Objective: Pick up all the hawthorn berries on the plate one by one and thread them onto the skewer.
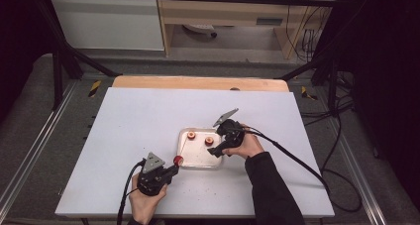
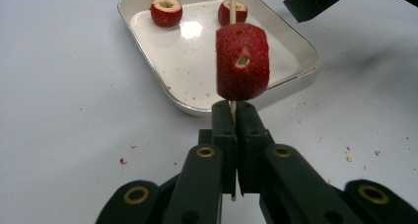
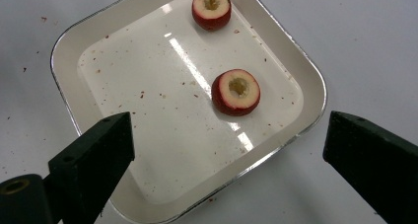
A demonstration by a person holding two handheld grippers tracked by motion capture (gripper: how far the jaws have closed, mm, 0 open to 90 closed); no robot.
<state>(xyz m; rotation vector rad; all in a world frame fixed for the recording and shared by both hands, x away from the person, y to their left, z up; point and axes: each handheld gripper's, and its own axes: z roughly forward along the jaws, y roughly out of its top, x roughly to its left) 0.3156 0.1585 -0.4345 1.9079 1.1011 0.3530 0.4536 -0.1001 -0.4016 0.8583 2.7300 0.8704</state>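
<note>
Left gripper: you have it clenched on a thin wooden skewer with one cored red fruit threaded on it, beside the tray's near edge
Right gripper: yours hangs released, jaws wide, above the white tray
Tray: two cored fruit pieces lie inside, apart

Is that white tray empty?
No. The white tray holds two cored red fruit pieces, hollow sides up, plus crumbs.

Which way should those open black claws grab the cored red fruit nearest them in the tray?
Probably from above, across its red sides. The nearer fruit piece sits with its cored face up and space all round in the tray, and the open right gripper hangs just over it.
</note>
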